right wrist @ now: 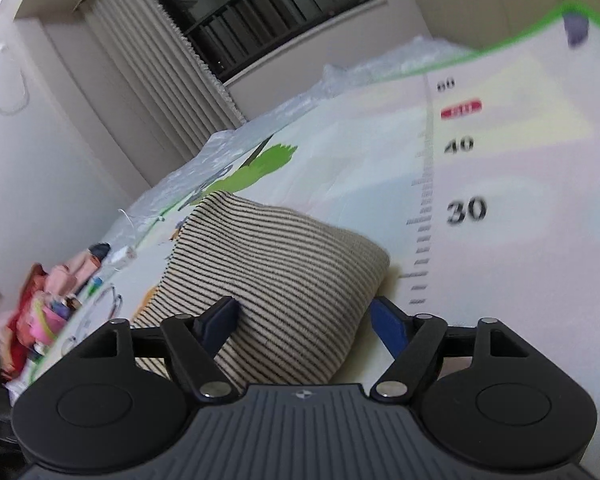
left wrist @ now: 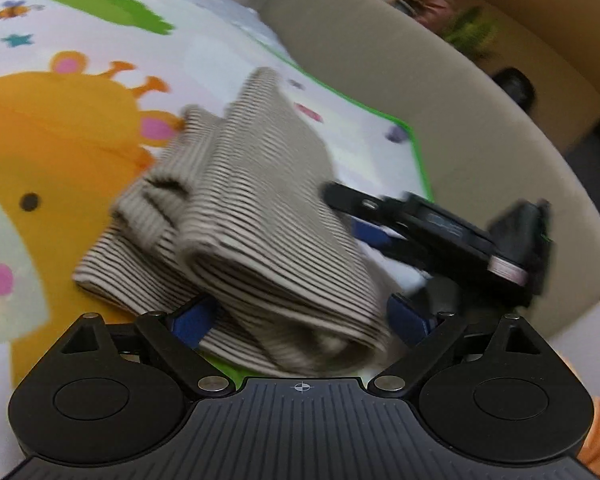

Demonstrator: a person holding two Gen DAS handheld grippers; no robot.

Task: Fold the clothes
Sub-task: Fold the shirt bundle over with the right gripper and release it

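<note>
On the play mat [left wrist: 100, 20], both grippers' jaws spread around the striped garment [left wrist: 260, 208], lying lengthwise away.

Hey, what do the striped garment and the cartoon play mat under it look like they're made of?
The striped garment looks like a soft ribbed knit, matte beige with thin dark stripes; it folds thickly and sags between the fingers. The play mat seems to be smooth foam or vinyl: flat printed giraffe, faint sheen, a clean green border. The blur leaves both uncertain.

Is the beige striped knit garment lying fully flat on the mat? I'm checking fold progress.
No: the beige striped knit garment is bunched into thick folded layers, raised off the printed play mat.
</note>
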